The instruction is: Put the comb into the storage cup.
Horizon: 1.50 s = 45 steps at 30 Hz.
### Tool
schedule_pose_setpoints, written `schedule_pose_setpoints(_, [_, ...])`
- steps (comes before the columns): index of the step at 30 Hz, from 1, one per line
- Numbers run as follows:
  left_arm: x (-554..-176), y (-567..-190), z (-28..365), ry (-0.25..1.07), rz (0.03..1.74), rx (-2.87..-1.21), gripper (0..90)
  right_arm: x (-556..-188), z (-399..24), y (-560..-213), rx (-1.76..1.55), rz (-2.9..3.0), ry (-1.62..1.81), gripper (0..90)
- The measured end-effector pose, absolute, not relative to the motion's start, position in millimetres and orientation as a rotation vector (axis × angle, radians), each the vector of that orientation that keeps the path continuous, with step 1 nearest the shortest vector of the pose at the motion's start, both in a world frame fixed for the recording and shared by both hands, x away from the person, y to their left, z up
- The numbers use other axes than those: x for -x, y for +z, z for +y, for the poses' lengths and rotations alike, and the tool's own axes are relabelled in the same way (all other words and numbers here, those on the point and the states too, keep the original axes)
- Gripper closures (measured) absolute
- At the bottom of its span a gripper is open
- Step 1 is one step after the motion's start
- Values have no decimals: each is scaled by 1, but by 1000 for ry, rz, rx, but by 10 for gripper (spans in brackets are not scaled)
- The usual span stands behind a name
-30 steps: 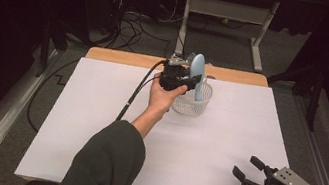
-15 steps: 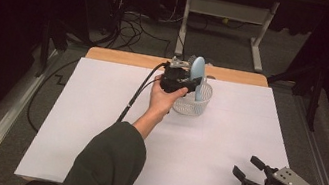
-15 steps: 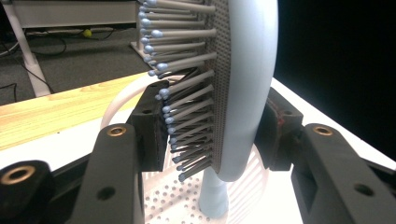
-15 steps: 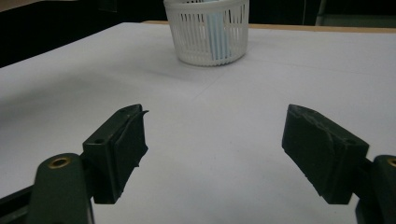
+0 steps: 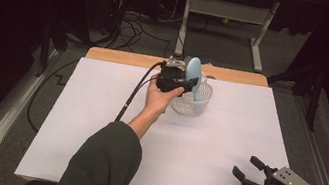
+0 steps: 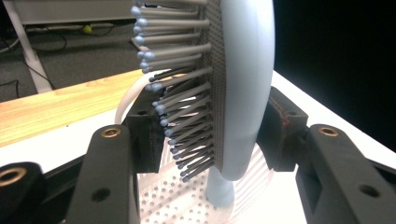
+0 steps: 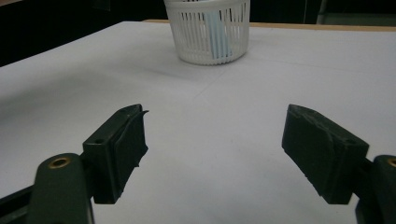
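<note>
Left tool (image 5: 189, 82) clamped on brush (image 6: 243, 88), handle down in basket (image 5: 203, 104); lower straight, then release. Right tool (image 5: 252, 175) apart.

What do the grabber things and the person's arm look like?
Both are black. The left gripper trails a thick black cable across the white table, and that arm wears a dark green sleeve. The right gripper carries a grey three-cornered plate. Each jaw has a brass-coloured ring and a dark square pad.
</note>
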<state>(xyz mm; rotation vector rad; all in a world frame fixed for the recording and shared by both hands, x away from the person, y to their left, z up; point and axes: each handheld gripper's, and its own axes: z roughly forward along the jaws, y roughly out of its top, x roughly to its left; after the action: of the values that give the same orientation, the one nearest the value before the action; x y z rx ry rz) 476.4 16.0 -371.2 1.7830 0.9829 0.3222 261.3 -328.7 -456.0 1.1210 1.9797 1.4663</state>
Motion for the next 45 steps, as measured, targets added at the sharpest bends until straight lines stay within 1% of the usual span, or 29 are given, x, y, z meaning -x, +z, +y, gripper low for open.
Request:
schedule_pose_setpoints(15, [-477,-369,23,345,994,-1808,437,-261,-329,-456,-1119,1985,1465,225])
schedule_pose_setpoints(40, [-480,-368,36,379,1038,-1868,285,-261,-329,-456,-1123,1980,1467,225])
schedule_pose_setpoints(45, [-481,-368,40,383,1046,-1875,277,-262,-329,-456,-1123,1981,1467,225])
